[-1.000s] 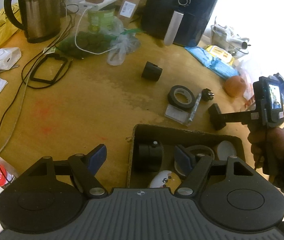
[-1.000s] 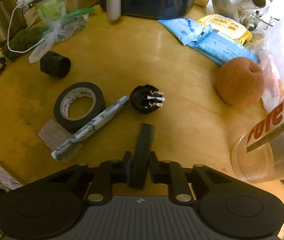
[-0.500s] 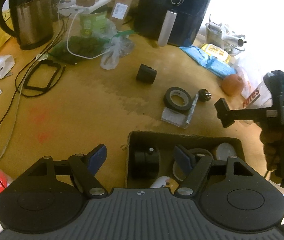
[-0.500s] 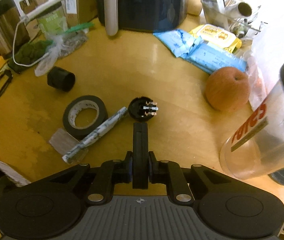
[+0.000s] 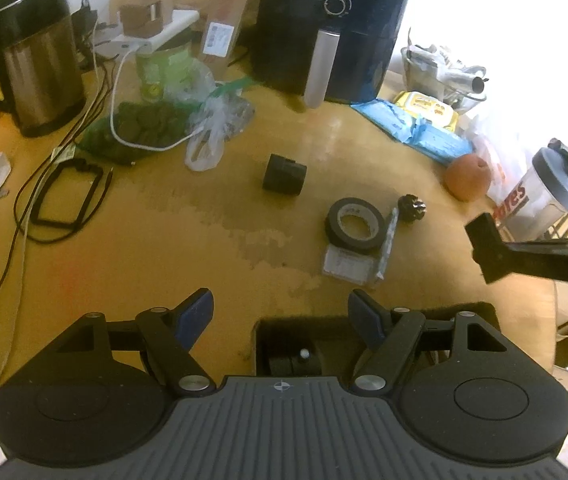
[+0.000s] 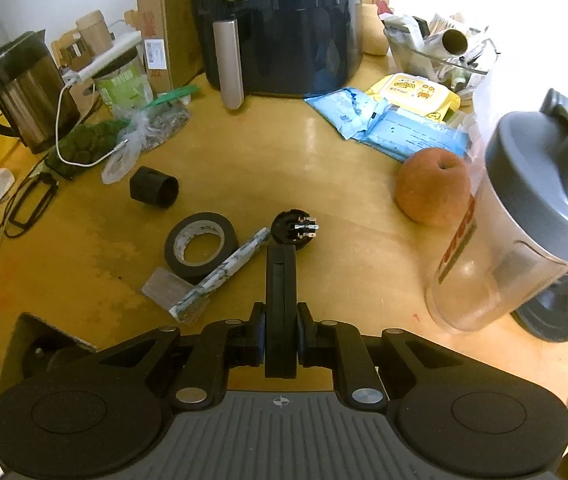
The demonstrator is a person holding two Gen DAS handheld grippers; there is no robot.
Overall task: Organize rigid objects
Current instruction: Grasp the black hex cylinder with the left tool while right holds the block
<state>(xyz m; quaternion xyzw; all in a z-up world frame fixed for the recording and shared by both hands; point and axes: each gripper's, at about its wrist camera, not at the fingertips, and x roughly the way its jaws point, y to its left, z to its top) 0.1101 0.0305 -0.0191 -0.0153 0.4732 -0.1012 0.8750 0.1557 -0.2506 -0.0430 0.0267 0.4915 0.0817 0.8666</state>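
**Flat black block held above the table**

A flat black block (image 6: 280, 312) is clamped between the jaws of the right hand-held gripper (image 6: 280, 338) and is held clear of the table (image 6: 324, 184), above a black pinned connector (image 6: 294, 227). The left hand-held gripper (image 5: 281, 316) is held with its jaws apart and nothing between them, over the edge of a cardboard box (image 5: 480, 309). A tape roll (image 6: 200, 246), a marbled stick (image 6: 223, 272) and a black cylinder (image 6: 154, 187) are seen lying on the table.

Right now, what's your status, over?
Left gripper open, empty. Right gripper shut on black block. Cardboard box below, nothing blocking.
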